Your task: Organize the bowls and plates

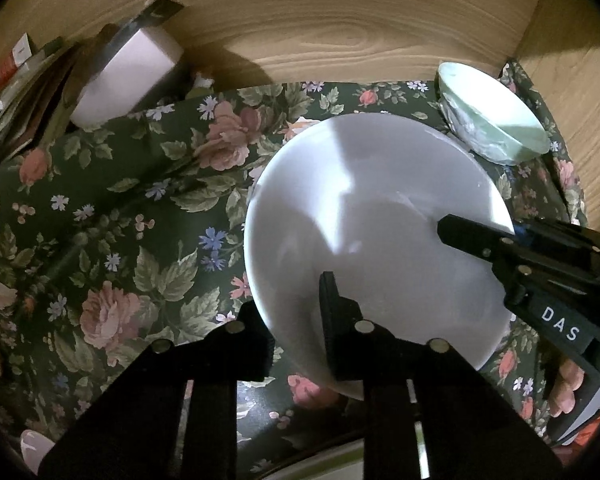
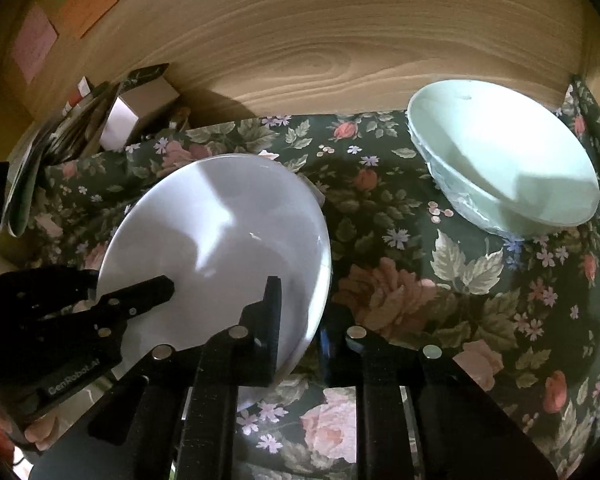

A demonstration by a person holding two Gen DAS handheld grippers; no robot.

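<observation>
A large white bowl (image 1: pixel 380 216) sits on the floral cloth (image 1: pixel 140 208) inside a wooden cupboard; it also shows in the right wrist view (image 2: pixel 220 232). My left gripper (image 1: pixel 296 320) straddles its near rim, one finger inside and one outside. My right gripper (image 2: pixel 304 320) straddles the opposite rim the same way, and shows in the left wrist view (image 1: pixel 500 244). Whether the jaws press the rim cannot be told. A pale green bowl (image 2: pixel 508 168) stands at the back right, also visible in the left wrist view (image 1: pixel 496 116).
A white box (image 1: pixel 128 76) and a stack of papers and packets (image 1: pixel 24 92) stand at the back left. The wooden back wall (image 1: pixel 320 20) and right side wall (image 1: pixel 572 80) close in the shelf. Open cloth lies left of the white bowl.
</observation>
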